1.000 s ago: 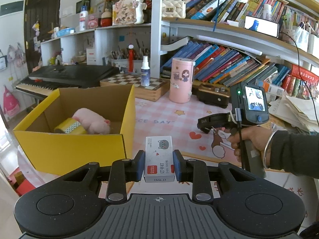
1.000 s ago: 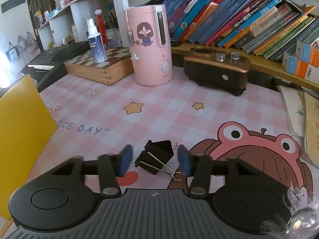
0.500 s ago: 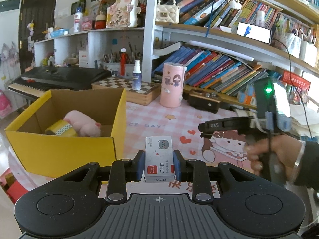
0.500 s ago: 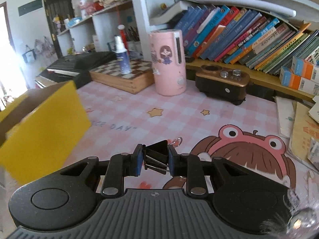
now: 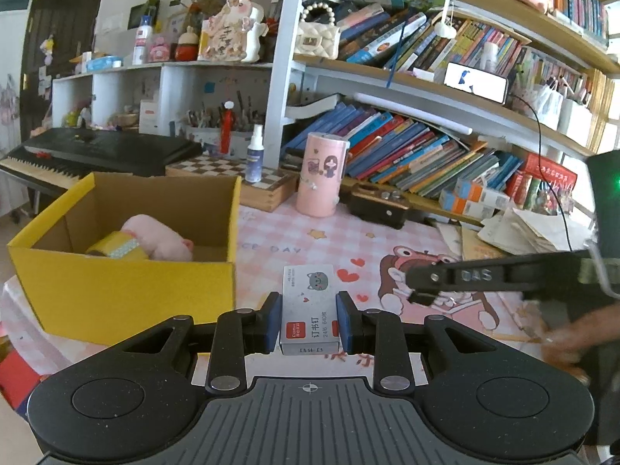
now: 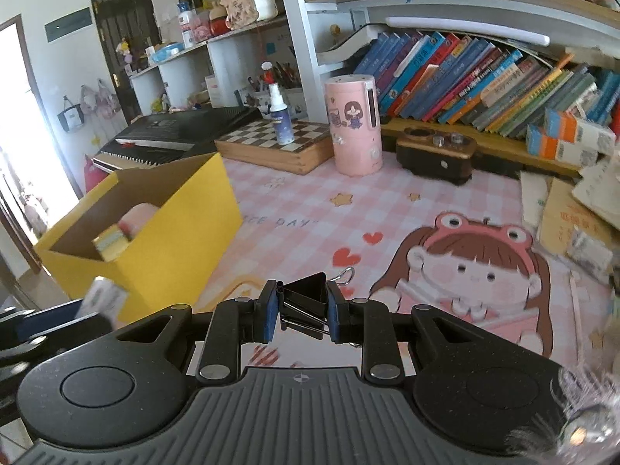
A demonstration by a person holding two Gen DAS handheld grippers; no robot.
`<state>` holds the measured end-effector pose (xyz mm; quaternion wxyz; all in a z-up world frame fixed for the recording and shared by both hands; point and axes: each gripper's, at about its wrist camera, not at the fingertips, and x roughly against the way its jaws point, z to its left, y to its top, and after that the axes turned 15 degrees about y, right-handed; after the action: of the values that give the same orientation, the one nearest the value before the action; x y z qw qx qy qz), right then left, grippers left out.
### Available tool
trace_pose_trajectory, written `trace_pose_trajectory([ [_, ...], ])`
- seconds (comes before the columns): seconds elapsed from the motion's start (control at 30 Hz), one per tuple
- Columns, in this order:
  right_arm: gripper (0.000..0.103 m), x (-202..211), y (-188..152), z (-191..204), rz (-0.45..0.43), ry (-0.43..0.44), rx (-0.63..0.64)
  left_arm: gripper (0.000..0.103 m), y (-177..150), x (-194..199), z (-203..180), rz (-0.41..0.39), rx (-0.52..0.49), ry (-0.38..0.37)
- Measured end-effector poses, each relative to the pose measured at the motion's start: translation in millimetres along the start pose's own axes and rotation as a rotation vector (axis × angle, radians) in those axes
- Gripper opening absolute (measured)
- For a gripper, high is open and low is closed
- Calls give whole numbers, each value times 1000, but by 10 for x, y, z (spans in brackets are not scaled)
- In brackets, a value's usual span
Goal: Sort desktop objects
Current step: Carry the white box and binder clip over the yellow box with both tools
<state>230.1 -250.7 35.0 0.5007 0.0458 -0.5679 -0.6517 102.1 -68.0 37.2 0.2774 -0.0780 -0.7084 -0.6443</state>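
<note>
Two grippers are up over the worktop (image 6: 310, 209), each with something clamped in it. Farthest left stands the yellow cardboard box (image 5: 128, 290), open at the top, with a pink plush toy (image 5: 155, 234) and a yellow roll of tape (image 5: 116, 250) lying together inside it. Just right of the box, the left gripper (image 5: 309, 319) has its jaws closed tight on a small white staple box (image 5: 309, 306) with a grey cat face printed on it; the blue pads (image 5: 272, 321) press both of its long sides, and it is held clear of the pink checked mat. Farther right, the right gripper (image 6: 301, 316) is pinched shut on a black binder clip (image 6: 304, 302), the clip's wire handles poking out past the pads, above the cartoon girl in a frog hat printed on the mat. From the left camera this gripper reaches in from the right edge, a blurred hand (image 5: 573, 343) behind it. At the back, a pink cylinder (image 6: 352, 128) stands upright beside a chessboard box (image 6: 271, 147) that carries a spray bottle (image 6: 279, 116).
</note>
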Motion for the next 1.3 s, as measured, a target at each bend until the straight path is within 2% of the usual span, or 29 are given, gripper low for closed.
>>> trace_pose_trajectory([
  [0.43,23,109,-497,922,37,-43,-18,28,-207,195,648,63,-42,-28],
  [0.77,23,108,-783,1474,45,-59,-22,28,-331,381,1039,60,-65,-57],
  [1.3,23,-120,-931,2078,80,-6,21,28,-445,575,1578,55,-35,-8],
])
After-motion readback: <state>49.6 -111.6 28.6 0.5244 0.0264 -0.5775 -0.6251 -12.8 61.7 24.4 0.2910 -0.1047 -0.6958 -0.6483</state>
